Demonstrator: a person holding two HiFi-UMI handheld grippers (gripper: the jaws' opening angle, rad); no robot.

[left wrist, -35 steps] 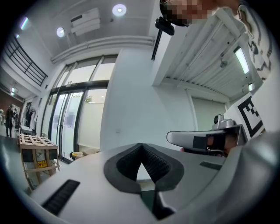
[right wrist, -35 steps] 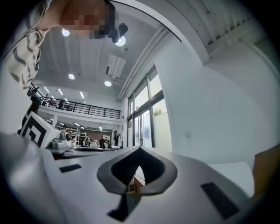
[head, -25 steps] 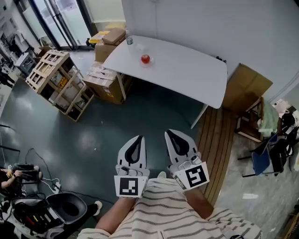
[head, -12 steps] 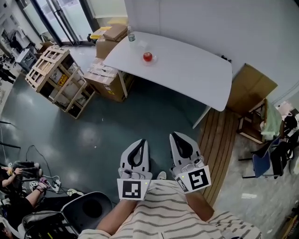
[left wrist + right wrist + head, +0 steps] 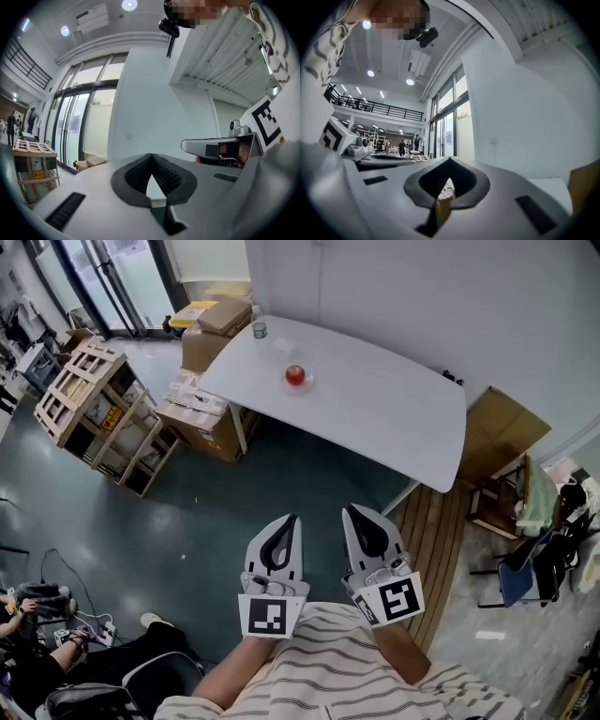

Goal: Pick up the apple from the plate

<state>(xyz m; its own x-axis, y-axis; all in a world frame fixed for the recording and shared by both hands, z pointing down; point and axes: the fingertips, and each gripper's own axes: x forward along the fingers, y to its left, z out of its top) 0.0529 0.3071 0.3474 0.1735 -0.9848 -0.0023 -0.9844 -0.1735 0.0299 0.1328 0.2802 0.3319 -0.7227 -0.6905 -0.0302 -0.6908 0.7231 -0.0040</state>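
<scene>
Red apple [image 5: 295, 375] on a small clear plate [image 5: 307, 383], whose outline is faint, resting on the white table [image 5: 384, 413] towards its far left part. A small jar-like container [image 5: 260, 330] stands near the table's far left corner, apart from the apple. Cardboard boxes [image 5: 199, 409] are stacked under and beside the table's left end, with a wooden crate [image 5: 89, 399] further left of them. A flat cardboard sheet [image 5: 502, 427] leans by the table's right end.

Left gripper [image 5: 292, 518] and right gripper [image 5: 349, 510] are held side by side on the near side of the table, well apart from it and from the apple, both aimed towards the table. In the left gripper view the jaws of the left gripper [image 5: 151, 154] are pressed together at the tips with nothing between them. In the right gripper view the jaws of the right gripper [image 5: 450, 159] likewise meet at the tips and carry nothing.
</scene>
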